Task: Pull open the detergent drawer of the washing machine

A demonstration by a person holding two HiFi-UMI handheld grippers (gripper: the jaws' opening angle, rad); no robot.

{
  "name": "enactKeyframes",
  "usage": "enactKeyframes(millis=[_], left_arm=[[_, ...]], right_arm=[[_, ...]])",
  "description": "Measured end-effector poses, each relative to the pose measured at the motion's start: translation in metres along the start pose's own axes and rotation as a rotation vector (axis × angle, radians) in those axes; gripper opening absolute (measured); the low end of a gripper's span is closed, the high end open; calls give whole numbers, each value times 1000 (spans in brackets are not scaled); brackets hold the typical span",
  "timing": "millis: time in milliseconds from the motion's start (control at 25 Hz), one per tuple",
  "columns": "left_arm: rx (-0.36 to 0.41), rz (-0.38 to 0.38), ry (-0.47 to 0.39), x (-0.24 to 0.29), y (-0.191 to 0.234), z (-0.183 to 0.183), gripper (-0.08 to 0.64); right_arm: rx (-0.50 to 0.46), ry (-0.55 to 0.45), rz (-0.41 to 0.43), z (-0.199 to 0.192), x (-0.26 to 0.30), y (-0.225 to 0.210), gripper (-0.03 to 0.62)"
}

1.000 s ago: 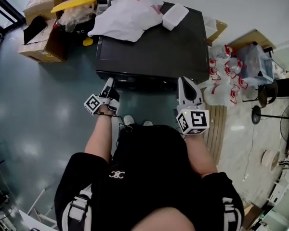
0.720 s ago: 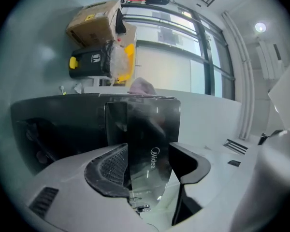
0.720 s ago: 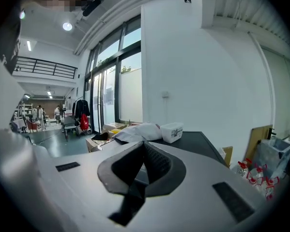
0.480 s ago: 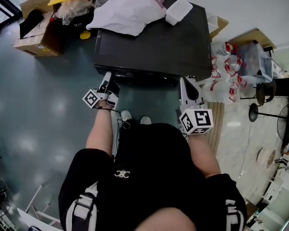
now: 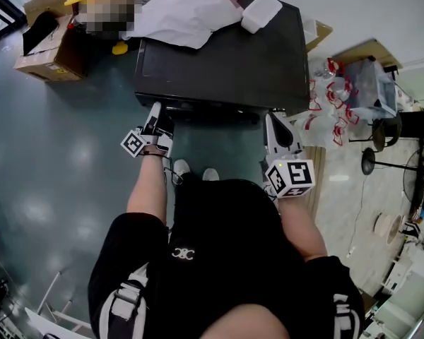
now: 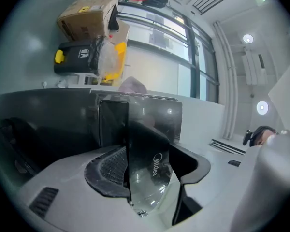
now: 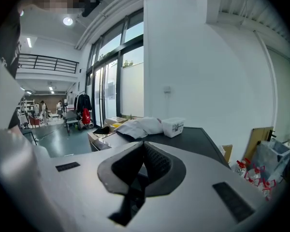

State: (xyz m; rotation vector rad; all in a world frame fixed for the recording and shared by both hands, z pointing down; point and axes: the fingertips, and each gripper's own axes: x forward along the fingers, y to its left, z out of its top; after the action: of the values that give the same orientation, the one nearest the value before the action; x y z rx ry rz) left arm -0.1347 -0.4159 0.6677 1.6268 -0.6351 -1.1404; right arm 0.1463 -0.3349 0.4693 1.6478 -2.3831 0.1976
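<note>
- The left gripper (image 5: 156, 116) is at the front left corner of the washing machine (image 5: 205, 110), just below the front edge of its black tabletop (image 5: 226, 62).
- In the left gripper view the glossy front of the detergent drawer (image 6: 147, 153), with its logo, stands between the jaws. They look clenched on its edge, the ribbed pad pressed against one face.
- The right gripper (image 5: 273, 119) hangs by the front right corner, clear of the machine. Its jaws are closed together with nothing between them.
- Step in hand, as I judge it: the grasp is made and the pull is about to start. From above the drawer seems flush or barely out, though the gripper hides most of it.
- The next move calls for a straight draw back toward the person (image 5: 219, 260), square to the front edge. A sideways tug could jam the drawer or let the slick panel slip.
- Room to move: open floor (image 5: 78, 154) lies to the left of the arm, and the pull path runs back beside the person's body, so the elbow must fold.
- The white cloth (image 5: 187, 13) and white box (image 5: 261, 11) lie at the far edge of the tabletop, well apart from the drawer.
- The cardboard boxes (image 5: 46, 48) off the far left corner and the bagged bottles (image 5: 332, 104) off the right edge are out of the way.
</note>
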Motion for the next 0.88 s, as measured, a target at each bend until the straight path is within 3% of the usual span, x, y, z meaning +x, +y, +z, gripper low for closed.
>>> enactKeyframes(millis=[320, 480, 880], left_arm=[[-64, -4, -73, -6, 1, 0, 241], [-95, 10, -62, -8, -1, -2, 224], [-93, 42, -96, -17, -2, 0, 219]], right_arm=[[23, 10, 37, -5, 0, 11, 2], [21, 16, 57, -7, -2, 19, 2], [-33, 7, 88, 2, -7, 24, 2]])
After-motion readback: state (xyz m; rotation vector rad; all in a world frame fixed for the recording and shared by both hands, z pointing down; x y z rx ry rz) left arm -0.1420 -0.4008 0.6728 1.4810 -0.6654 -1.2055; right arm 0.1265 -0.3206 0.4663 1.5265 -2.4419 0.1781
